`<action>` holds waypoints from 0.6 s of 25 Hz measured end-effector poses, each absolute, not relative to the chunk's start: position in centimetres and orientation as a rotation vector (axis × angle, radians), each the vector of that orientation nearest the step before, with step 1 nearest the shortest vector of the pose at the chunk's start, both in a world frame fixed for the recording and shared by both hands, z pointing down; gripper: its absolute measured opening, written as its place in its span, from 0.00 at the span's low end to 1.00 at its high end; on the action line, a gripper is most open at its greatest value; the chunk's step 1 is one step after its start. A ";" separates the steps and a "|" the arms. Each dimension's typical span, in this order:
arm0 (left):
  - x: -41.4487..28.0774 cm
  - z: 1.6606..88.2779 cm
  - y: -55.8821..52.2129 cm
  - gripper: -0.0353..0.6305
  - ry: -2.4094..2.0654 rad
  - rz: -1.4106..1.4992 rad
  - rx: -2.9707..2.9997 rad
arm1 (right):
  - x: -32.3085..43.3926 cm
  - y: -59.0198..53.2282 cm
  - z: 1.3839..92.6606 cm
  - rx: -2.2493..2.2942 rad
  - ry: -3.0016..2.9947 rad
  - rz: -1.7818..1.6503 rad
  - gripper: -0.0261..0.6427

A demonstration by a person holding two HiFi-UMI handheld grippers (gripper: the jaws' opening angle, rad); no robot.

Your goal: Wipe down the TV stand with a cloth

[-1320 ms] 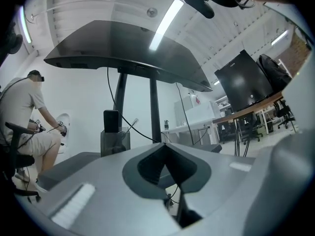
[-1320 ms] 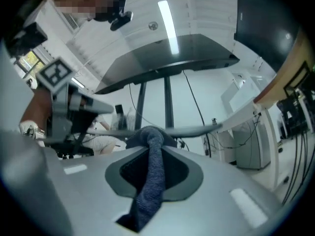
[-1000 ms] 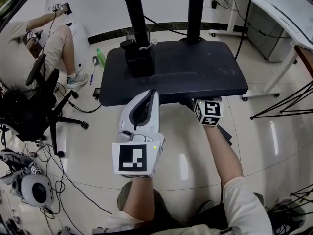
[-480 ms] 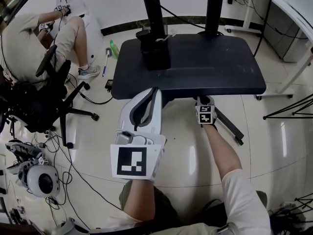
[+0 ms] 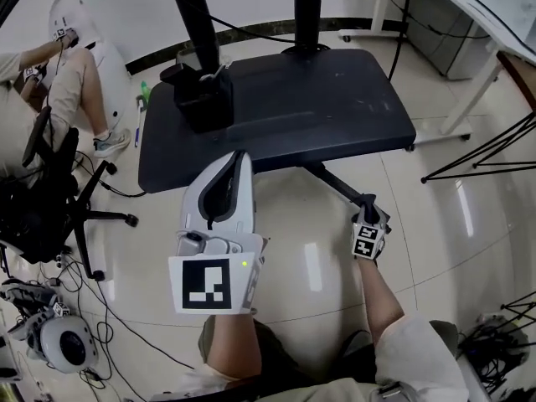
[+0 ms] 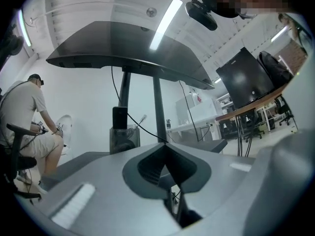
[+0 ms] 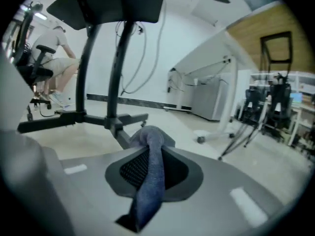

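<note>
- A glossy cream tiled floor fills the room, with loose black cables along its left side.
- A black TV stand stands in the middle. Its wide, dark, rounded shelf is bare apart from a black box-shaped holder at the foot of the left of its two upright poles.
- A white bench runs across the upper right corner.
- A person sits at the far left beside a black office chair.
- The left white tongs are clenched on nothing, with their tips at the shelf's front edge.
- The right tongs are low near the floor, by the end of the stand's black base leg.
- A blue-grey cloth is pinched in the right tongs. Its folded end pokes out ahead of the tips.
</note>
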State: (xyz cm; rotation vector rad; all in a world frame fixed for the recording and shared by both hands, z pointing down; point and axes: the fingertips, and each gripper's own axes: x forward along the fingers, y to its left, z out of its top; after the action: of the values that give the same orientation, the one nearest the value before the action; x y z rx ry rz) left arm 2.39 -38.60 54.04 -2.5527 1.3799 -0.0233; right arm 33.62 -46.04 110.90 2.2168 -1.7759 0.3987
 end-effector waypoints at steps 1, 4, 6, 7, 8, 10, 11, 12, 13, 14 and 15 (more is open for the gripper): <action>3.1 54.3 -38.8 0.16 1.359 -0.026 -2.559 | 36.3 -43.3 112.2 2.279 -1.697 0.425 0.12; 5.0 55.2 -38.9 0.16 1.317 -0.036 -2.595 | 39.8 -38.9 112.9 2.344 -1.634 0.449 0.12; 5.6 55.2 -38.8 0.16 1.311 -0.030 -2.613 | 38.4 -38.8 109.5 2.381 -1.749 0.328 0.12; 5.7 55.1 -38.8 0.16 1.309 -0.026 -2.619 | 36.7 -39.0 106.6 2.411 -1.833 0.254 0.12; 5.6 55.0 -38.7 0.16 1.308 -0.021 -2.623 | 34.3 -39.0 102.6 2.433 -1.934 0.163 0.12; 5.2 54.6 -38.6 0.16 1.309 -0.022 -2.618 | 27.7 -37.8 91.2 2.414 -2.178 -0.117 0.12; 5.0 54.4 -38.5 0.16 1.310 -0.030 -2.610 | 24.3 -36.3 84.5 2.364 -2.295 -0.300 0.12; 4.7 54.4 -38.5 0.16 1.315 -0.042 -2.601 | 21.2 -34.5 77.6 2.300 -2.398 -0.482 0.12; 4.3 54.5 -38.6 0.16 1.327 -0.054 -2.592 | 18.6 -32.7 70.9 2.250 -2.495 -0.620 0.12; 3.8 54.5 -38.7 0.16 1.347 -0.063 -2.582 | 16.6 -31.3 65.0 2.220 -2.583 -0.692 0.12; 3.0 54.5 -38.9 0.16 1.369 -0.070 -2.571 | 15.3 -30.5 60.5 2.192 -2.653 -0.713 0.12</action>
State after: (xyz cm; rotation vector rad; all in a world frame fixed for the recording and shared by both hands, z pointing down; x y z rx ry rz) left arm 3.02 -38.89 54.54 -2.5708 1.3691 -0.0697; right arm 15.31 -30.47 60.50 2.1923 -2.6531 -0.7131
